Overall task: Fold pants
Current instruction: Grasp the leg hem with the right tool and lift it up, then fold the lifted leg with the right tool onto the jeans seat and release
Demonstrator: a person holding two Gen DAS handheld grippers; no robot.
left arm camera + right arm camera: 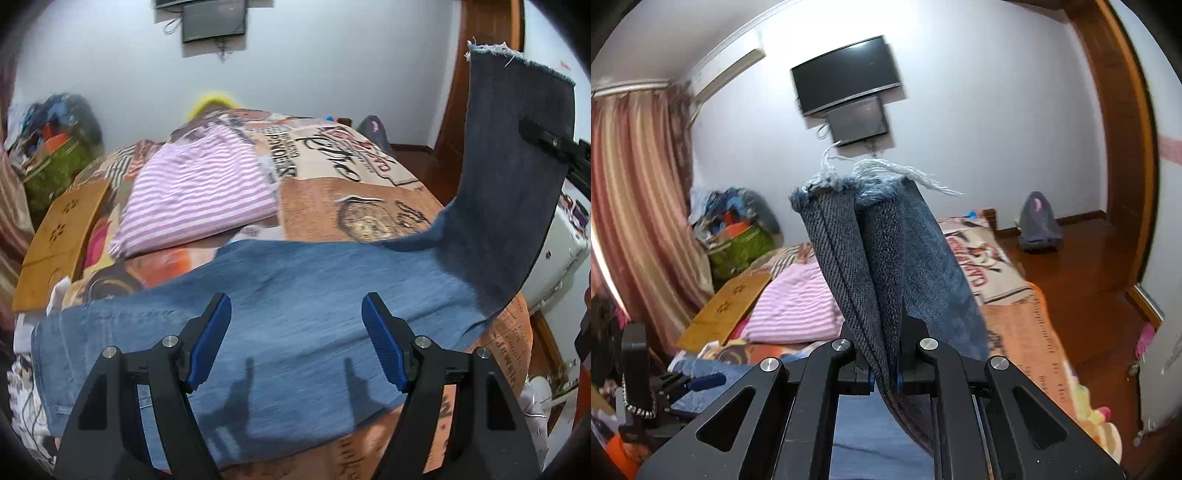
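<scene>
Blue denim pants point(295, 295) lie across the patterned bedspread point(332, 192). One leg end with a frayed hem point(517, 122) is raised at the right, pinched by my right gripper point(543, 142). In the right wrist view that gripper point(882, 365) is shut on the bunched leg point(879, 266), which stands up between the jaws with loose threads on top. My left gripper point(299, 328) hovers above the flat part of the pants, jaws wide open, nothing between the blue pads point(216, 332). It also shows low at the left, the left gripper point(698, 382).
A folded pink striped garment point(199, 192) lies further back on the bed, beside a wooden board point(59, 236). A heap of bags point(738, 229) sits by the curtain. A screen point(846, 77) hangs on the wall. A wooden floor and a door frame point(1123, 147) are to the right.
</scene>
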